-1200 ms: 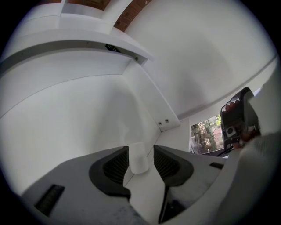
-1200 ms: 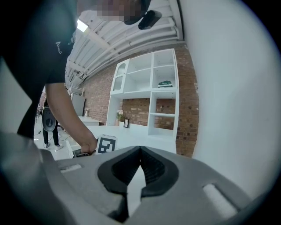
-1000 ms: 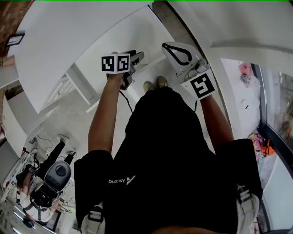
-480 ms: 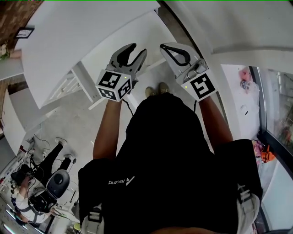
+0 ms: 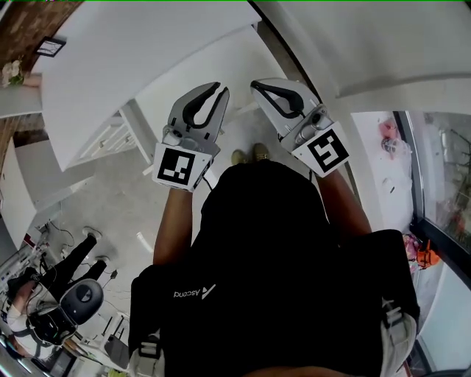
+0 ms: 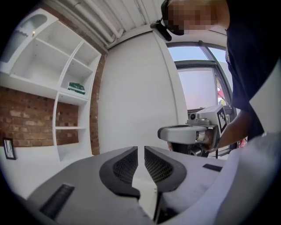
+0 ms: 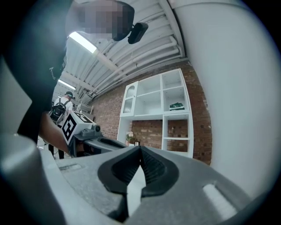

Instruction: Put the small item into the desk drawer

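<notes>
Head view: over the white desk (image 5: 110, 66), a brick wall (image 5: 26, 18) beyond it, the left gripper (image 5: 221, 88) was being closed on nothing; the right gripper (image 5: 254, 83) was clenched, empty

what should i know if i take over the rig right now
Left gripper: jaws closing, a narrow gap between them, nothing in it.
Right gripper: shut, empty.
Both are held up in front of the person's chest, side by side, touching nothing.
Things: no view shows the small item or a drawer that can be made out.
Done: nothing that the views show; neither gripper holds the item.
Left: probably the whole job: find the item, pick it up, open the drawer, put it in.
</notes>
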{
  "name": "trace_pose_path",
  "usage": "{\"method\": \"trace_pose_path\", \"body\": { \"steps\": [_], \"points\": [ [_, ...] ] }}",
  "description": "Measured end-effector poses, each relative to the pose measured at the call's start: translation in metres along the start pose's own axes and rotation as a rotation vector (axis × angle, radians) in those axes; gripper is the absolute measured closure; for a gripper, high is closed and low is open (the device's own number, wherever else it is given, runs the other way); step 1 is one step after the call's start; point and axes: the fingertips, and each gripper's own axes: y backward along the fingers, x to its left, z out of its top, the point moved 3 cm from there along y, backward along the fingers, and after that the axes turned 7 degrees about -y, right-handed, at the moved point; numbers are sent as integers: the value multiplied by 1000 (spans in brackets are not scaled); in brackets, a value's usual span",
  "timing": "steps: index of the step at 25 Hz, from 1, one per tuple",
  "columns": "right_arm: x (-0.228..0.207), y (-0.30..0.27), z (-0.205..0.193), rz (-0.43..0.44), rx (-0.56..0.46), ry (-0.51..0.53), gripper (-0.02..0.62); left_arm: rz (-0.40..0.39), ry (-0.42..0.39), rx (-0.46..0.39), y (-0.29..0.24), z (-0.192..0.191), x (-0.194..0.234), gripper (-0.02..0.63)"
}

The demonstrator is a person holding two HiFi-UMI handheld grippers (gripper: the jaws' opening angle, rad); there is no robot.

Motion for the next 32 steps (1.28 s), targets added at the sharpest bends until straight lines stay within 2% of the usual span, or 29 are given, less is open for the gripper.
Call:
{"method": "trace_pose_path", "body": {
  "steps": [4,10,15,24,32],
  "points": [
    [14,4,11,19,-24,1,595,23,-69,-49,14,21,-9,606],
    [26,15,19,34,-47,-16,595,44,-100,-76,27,37,-23,607],
    [27,19,21,38,-52,-25,595,37,-105,-94,30,42,-31,607],
    [28,19,22,41,-48,-13,595,45,-70,-89,31,41,-32,607],
    [28,20,21,37,-43,-15,595,37,-71,-79,32,39,-32,607]
  ]
}}
